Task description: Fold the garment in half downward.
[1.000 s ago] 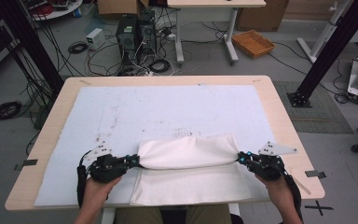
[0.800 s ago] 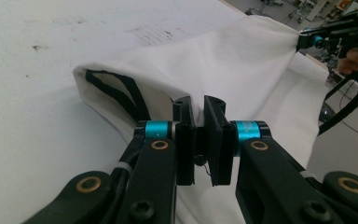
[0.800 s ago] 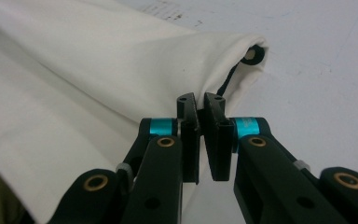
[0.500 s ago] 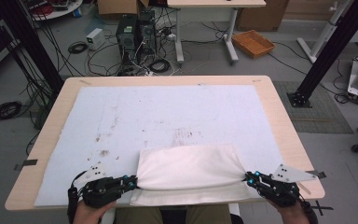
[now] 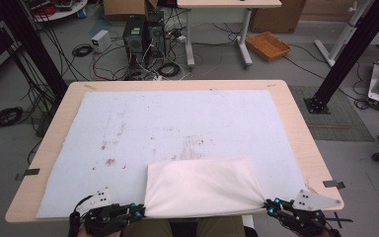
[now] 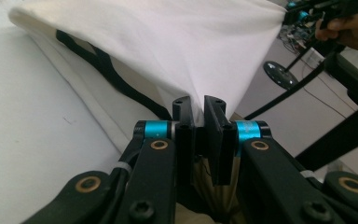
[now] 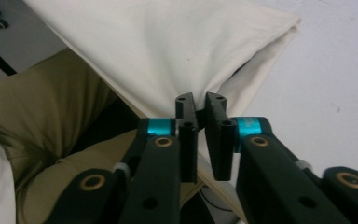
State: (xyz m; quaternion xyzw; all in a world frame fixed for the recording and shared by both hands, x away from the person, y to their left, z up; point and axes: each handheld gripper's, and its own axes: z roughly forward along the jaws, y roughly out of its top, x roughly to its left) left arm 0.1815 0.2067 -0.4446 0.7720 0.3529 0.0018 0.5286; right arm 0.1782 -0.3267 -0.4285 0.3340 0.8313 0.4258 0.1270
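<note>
A folded white cloth (image 5: 200, 187) lies at the near edge of the pale blue mat (image 5: 177, 118). My left gripper (image 5: 140, 212) pinches its near left corner and my right gripper (image 5: 269, 206) its near right corner, with the edge stretched taut between them. In the left gripper view the cloth (image 6: 191, 46) runs into the narrow slot of the left gripper (image 6: 195, 105); a black band (image 6: 98, 65) shows on the layer beneath. In the right gripper view the cloth (image 7: 168, 46) corner sits in the right gripper (image 7: 200, 102). Both pairs of jaws have just been opening slightly, with cloth still between them.
The wooden table's rim (image 5: 301, 128) frames the mat. The person's khaki trousers (image 7: 51, 116) lie just below the near edge. On the floor beyond stand a computer tower (image 5: 135, 34), cables, an orange basket (image 5: 268, 46) and a black post (image 5: 345, 54).
Both grippers have drawn back toward the person to the table's near edge, pulling the top fold of the cloth over its lower layer.
</note>
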